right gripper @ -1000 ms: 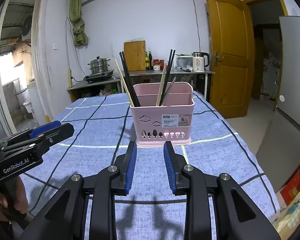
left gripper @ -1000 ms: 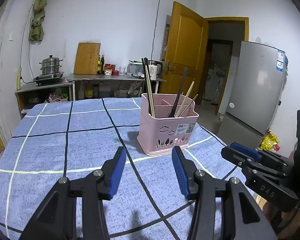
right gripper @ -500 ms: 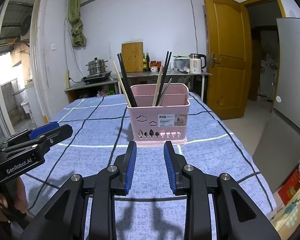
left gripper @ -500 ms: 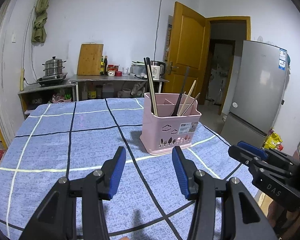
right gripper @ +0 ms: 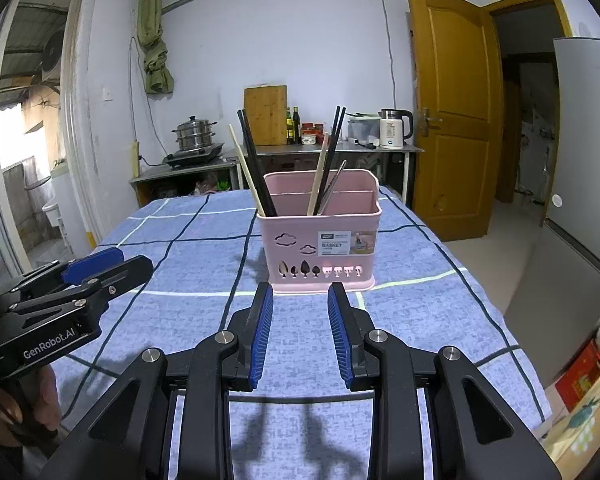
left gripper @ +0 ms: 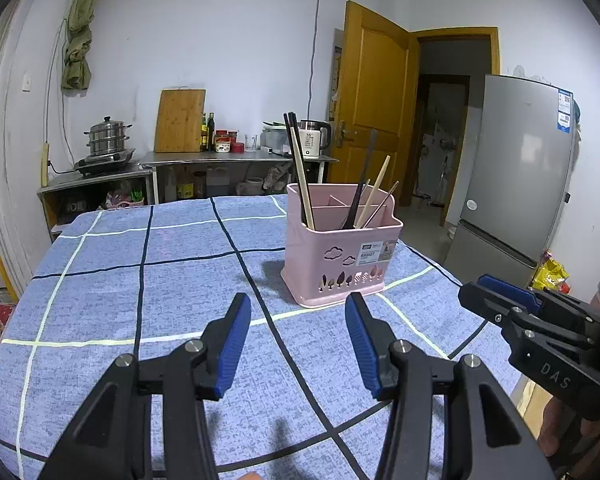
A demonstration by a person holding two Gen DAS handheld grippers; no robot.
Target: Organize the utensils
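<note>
A pink utensil basket (left gripper: 340, 260) (right gripper: 320, 240) stands on the blue checked tablecloth (left gripper: 140, 288) (right gripper: 180, 240). Several black and wooden chopsticks (left gripper: 300, 168) (right gripper: 254, 168) stand upright in its compartments. My left gripper (left gripper: 298, 308) is open and empty, above the cloth in front of the basket. My right gripper (right gripper: 300, 296) is open and empty, just short of the basket's front wall. Each gripper also shows from the side in the other's view: the right one (left gripper: 496, 292), the left one (right gripper: 100, 264).
The table's right edge (right gripper: 496, 300) drops to the floor by a grey fridge (left gripper: 520, 176). A counter (left gripper: 220, 158) with a steamer pot (left gripper: 108, 136), cutting board (left gripper: 180, 120) and kettle (right gripper: 392, 128) stands behind the table. A wooden door (right gripper: 452, 112) is open at the right.
Both grippers have drawn back slightly from the basket, which looks a little smaller and farther. Both stay open and empty.
</note>
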